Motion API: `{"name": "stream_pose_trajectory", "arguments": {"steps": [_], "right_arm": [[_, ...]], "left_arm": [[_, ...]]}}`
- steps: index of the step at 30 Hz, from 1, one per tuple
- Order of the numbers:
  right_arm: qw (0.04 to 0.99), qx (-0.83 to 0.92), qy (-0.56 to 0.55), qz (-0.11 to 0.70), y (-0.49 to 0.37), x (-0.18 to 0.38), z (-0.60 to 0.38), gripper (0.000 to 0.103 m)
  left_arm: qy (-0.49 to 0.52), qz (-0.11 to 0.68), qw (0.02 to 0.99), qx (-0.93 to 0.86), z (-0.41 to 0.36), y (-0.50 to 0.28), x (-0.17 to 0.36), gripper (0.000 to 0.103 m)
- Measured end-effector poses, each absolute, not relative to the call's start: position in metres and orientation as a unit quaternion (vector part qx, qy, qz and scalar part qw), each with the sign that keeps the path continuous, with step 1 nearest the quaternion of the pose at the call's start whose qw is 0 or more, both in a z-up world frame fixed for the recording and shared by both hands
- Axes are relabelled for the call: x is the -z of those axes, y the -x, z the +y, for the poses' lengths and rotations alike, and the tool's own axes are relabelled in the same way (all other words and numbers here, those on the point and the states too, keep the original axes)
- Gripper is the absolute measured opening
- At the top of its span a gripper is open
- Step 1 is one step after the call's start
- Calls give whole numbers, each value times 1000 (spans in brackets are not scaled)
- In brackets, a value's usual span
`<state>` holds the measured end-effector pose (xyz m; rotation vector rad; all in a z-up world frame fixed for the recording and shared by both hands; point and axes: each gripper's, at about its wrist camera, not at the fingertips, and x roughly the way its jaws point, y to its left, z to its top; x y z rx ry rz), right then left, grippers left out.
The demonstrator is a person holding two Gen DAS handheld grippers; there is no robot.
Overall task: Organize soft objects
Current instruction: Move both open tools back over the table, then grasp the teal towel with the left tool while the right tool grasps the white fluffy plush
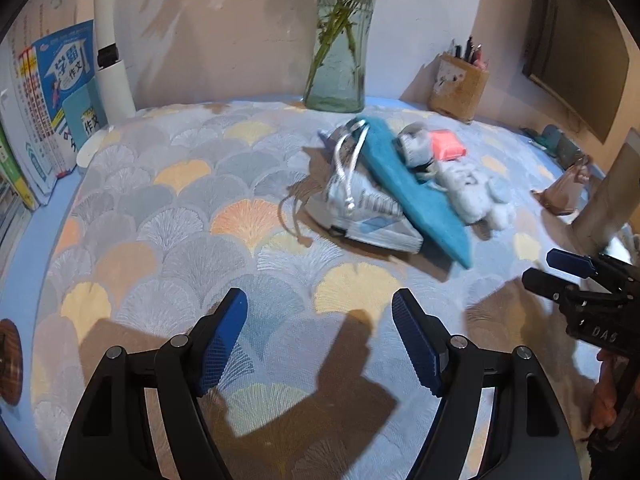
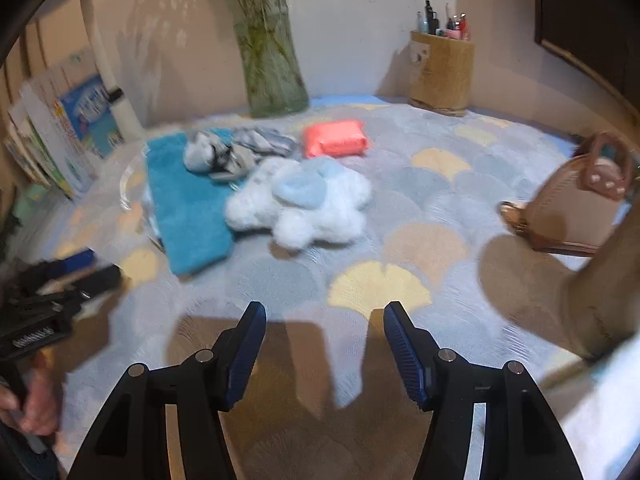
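Towel [image 2: 188, 208] beyond open hand-held gripper [image 2: 324, 312].

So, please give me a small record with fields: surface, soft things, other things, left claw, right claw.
surface: patterned cloth
soft things: teal towel, white plush toy, pink packet, drawstring bag, grouped mid-table
other things: glass vase, pen holder, books
left claw: open, empty
right claw: open, empty

Warm, strong light throws hard shadows on the fan-patterned desk mat [image 1: 168, 208]; right view blurred, edges curved and dark.
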<state>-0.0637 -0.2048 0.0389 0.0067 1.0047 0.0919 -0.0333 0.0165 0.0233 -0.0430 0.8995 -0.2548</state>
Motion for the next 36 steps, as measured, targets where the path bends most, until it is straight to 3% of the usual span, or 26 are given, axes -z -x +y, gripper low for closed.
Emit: {"name": "stream_pose_trajectory", "arguments": {"steps": [4, 6, 8, 12, 19, 32, 36], "right_arm": [[869, -40, 63, 489, 63, -62, -193, 64], [869, -53, 80, 485, 55, -71, -191, 86], [871, -44, 100, 479, 43, -74, -191, 90], [857, -53, 85, 505, 21, -65, -199, 90], [845, -42, 123, 519, -7, -36, -192, 90], [854, -115, 22, 506, -41, -17, -194, 90], [859, -108, 22, 500, -35, -21, -192, 66]], "left_arm": [[-5, 405, 906, 128, 8, 37, -65, 74], [-75, 406, 906, 94, -12, 28, -81, 74], [-104, 400, 904, 111, -28, 20, -89, 74], [-111, 409, 890, 168, -54, -12, -91, 74], [-214, 398, 874, 181, -90, -48, -66, 74], [-162, 396, 872, 236, -82, -83, -41, 73], [-150, 389, 873, 255, -78, -78, -46, 73]]}}
